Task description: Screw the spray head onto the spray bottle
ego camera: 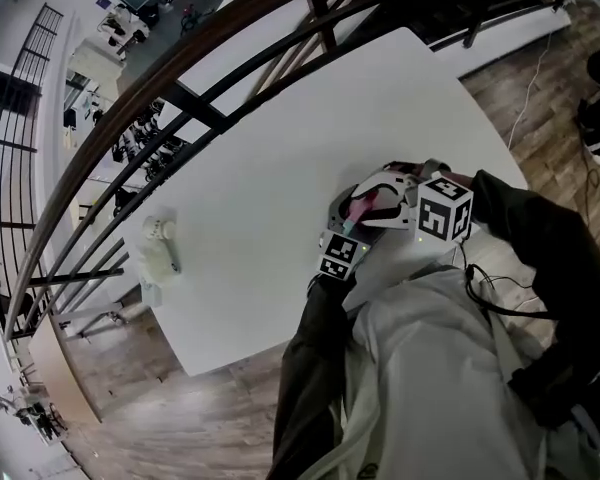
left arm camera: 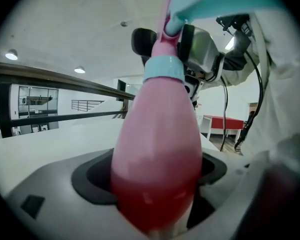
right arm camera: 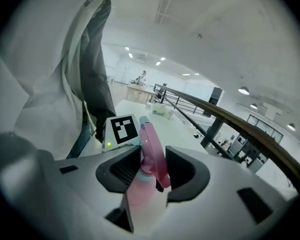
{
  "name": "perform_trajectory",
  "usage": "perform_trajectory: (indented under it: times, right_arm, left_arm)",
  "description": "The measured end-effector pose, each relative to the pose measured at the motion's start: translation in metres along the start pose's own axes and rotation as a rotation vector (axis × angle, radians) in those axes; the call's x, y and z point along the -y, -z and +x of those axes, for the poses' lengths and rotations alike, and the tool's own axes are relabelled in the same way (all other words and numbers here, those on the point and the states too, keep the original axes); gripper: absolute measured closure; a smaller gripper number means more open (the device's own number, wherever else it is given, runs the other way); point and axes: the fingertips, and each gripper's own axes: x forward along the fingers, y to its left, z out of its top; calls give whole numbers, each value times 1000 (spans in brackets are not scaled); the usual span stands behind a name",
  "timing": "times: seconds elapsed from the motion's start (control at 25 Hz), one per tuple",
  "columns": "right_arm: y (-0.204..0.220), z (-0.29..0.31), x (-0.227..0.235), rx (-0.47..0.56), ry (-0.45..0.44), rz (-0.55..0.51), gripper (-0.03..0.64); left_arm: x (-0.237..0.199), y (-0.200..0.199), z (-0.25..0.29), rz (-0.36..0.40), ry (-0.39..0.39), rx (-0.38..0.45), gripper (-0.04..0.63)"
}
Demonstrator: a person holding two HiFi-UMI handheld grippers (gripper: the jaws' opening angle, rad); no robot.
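Note:
A pink spray bottle (left arm camera: 157,149) with a teal collar (left arm camera: 162,68) stands up between the jaws of my left gripper (left arm camera: 157,186), whose pads press on its wide body. The spray head (right arm camera: 152,151), pink with a teal tip, sits on the bottle's neck, and my right gripper (right arm camera: 152,171) is shut on it from both sides. In the head view both grippers, the left gripper (ego camera: 346,230) and the right gripper (ego camera: 396,200), meet over the white table's (ego camera: 270,158) near edge, close to the person's body, with the bottle (ego camera: 366,206) between them.
A white object (ego camera: 156,249) lies near the table's left edge. A dark curved railing (ego camera: 180,98) runs along the table's far side. Wooden floor (ego camera: 540,78) with cables lies to the right. The person's sleeves and jacket crowd the near side.

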Motion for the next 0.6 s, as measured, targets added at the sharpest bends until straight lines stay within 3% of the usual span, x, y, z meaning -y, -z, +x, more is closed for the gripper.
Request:
perform_trajectory:
  times: [0.2,0.6]
  right_arm:
    - [0,-17,4,45,145,185,491]
    - [0,-29,-7,167,271,679,491]
  left_arm:
    - [-4,2,0,6,-34,-12,147]
    - [-4,4,1,32,-52,-35,149]
